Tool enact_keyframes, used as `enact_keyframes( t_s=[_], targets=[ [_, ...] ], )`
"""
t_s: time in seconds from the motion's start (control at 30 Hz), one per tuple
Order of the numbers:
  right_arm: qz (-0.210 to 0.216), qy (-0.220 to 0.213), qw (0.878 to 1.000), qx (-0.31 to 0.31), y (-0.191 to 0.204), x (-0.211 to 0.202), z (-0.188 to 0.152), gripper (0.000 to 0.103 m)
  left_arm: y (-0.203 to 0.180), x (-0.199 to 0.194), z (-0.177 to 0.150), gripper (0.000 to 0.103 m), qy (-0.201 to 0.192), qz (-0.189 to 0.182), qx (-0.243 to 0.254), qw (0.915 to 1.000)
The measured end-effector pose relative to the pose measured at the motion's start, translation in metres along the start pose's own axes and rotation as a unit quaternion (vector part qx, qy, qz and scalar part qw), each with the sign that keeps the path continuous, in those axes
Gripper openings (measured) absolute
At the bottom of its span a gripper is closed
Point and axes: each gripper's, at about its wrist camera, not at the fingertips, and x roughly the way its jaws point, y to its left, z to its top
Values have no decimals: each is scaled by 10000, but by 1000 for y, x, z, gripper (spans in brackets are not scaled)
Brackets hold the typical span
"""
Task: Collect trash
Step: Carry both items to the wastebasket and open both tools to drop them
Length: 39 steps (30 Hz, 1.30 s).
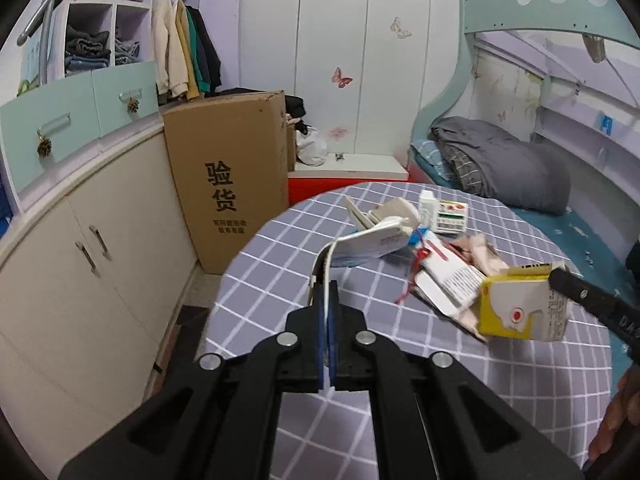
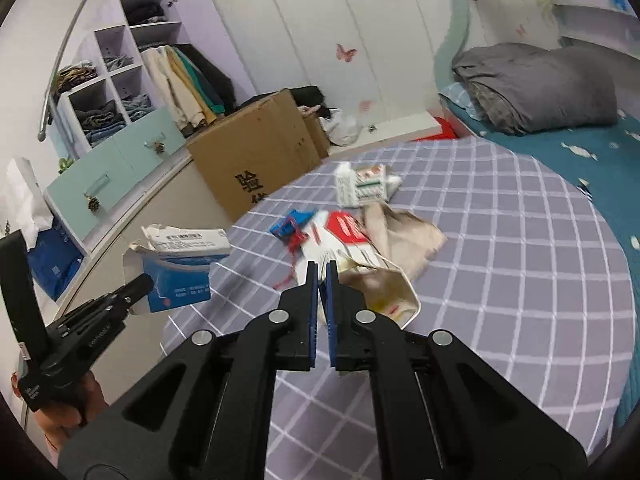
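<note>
Left gripper [image 1: 326, 300] fingers were clamped on the blue-white carton [image 1: 372, 240], right gripper [image 2: 321, 276] fingers on the yellow carton [image 1: 520, 308]; carrying both level would prevent slipping.

left claw [image 1: 326, 300] clamped shut; right claw [image 2: 322, 276] clamped shut

Right claw [image 2: 322, 276] pinching a flattened carton [image 2: 394, 294], left claw [image 2: 140, 284] gripping a blue-and-white box [image 2: 180, 276].
</note>
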Motion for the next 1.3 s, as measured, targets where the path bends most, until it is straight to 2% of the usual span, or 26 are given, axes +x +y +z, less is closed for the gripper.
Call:
enact_keyframes(
  t_s=[0.13, 0.33, 0.4, 0.43, 0.47, 0.5, 0.53, 0.57, 0.63, 0.67, 0.73, 0.9, 1.0, 1.13, 1.3],
  targets=[
    [-66, 138, 9996, 235, -14, -2, -26, 8, -4, -8, -15, 1, 2, -117, -37, 9999],
    [225, 435, 9961, 733, -31, 7, -49, 11, -12, -12, -31, 1, 24, -184, -69, 9998],
    [310, 422, 9949, 865, -33, 10, -49, 26, -14, -14, -34, 1, -4, -126, -26, 9999],
    [355, 367, 9943, 936, -33, 12, -49, 46, -14, -14, -34, 1, 1, -152, -35, 9999],
    [377, 328, 9941, 962, -33, 13, -48, 54, -14, -15, -34, 1, 1, -139, -40, 9999],
    [403, 301, 9940, 968, -32, 15, -46, 54, -15, -15, -35, 1, -3, -122, -40, 9999],
    [430, 294, 9941, 952, -30, 19, -45, 52, -16, -15, -35, 1, -7, -120, -45, 9999],
    [438, 326, 9939, 962, -29, 22, -43, 40, -15, -15, -35, 1, -15, -110, -53, 9999],
    [565, 419, 9927, 976, -25, 28, -39, 26, -14, -16, -35, 1, -21, -93, -68, 9999],
    [548, 403, 9935, 914, -22, 28, -38, 12, -12, -17, -35, 1, -39, -86, -88, 9999],
    [487, 256, 9961, 690, -13, 24, -34, 5, -9, -20, -34, 1, -99, -65, -129, 9998],
    [694, -135, 9967, 392, 17, 4, -25, 3, 10, -32, -31, 1, -275, -60, -319, 9991],
    [953, -148, 9951, 228, 42, -1, -22, 3, 34, -43, -28, 1, -401, -32, -526, 9978],
    [1330, 20, 9911, -45, 84, 8, -21, 3, 69, -55, -28, 1, -485, 80, -798, 9956],
    [1737, 389, 9831, -434, 146, 37, -29, 3, 123, -63, -38, 1, -476, 409, -1147, 9914]
  ],
)
